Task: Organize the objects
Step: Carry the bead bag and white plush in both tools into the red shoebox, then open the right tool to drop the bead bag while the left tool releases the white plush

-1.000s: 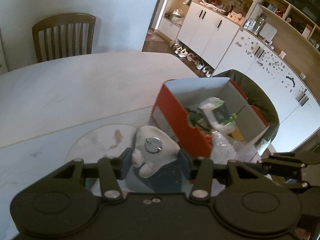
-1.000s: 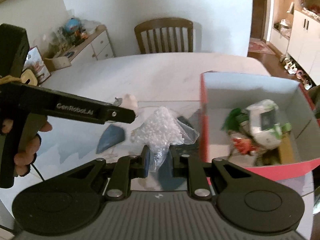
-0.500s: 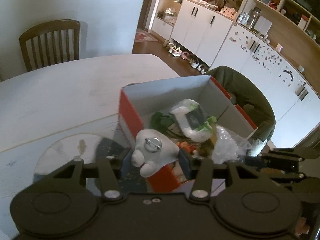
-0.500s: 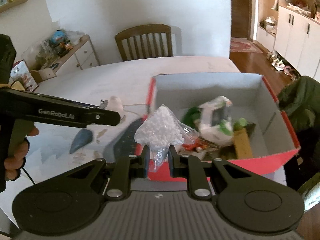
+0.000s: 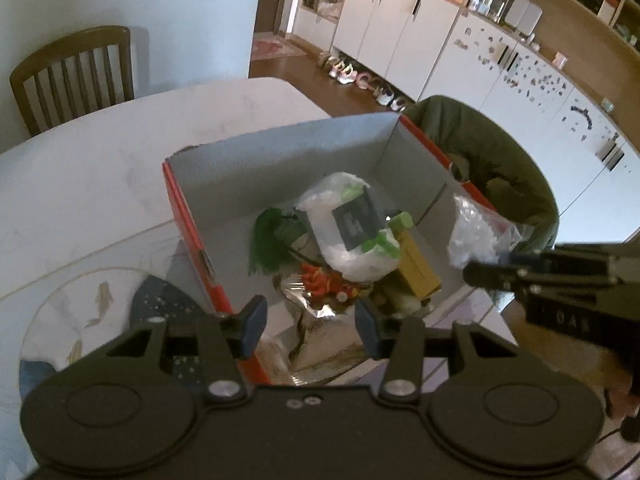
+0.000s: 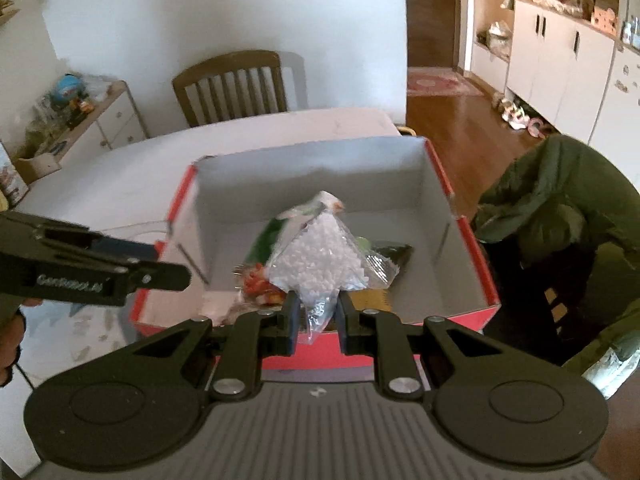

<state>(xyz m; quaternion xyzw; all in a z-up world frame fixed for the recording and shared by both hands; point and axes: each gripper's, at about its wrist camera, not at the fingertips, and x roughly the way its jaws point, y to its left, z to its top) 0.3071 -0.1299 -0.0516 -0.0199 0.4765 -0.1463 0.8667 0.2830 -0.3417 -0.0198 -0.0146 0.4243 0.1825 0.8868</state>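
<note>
Over the red box (image 5: 192,236), the left gripper (image 5: 310,320) now stands spread and empty; the white plush it pinched a moment ago is gone from its pads. Inside the grey-lined cardboard lie a green tuft (image 5: 266,246), a clear wrapped bundle (image 5: 348,232) and a yellow carton (image 5: 418,270). The right gripper (image 6: 316,314) is still clamped on a crinkly clear bag (image 6: 320,264) of white pellets, held above the box's near wall.

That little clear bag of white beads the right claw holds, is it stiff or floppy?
Probably floppy: the bag of white beads bulges above the right claw, its thin film crumpled between the fingers. Likely light, since a corner pinch carries it. The beads would probably shift.
</note>
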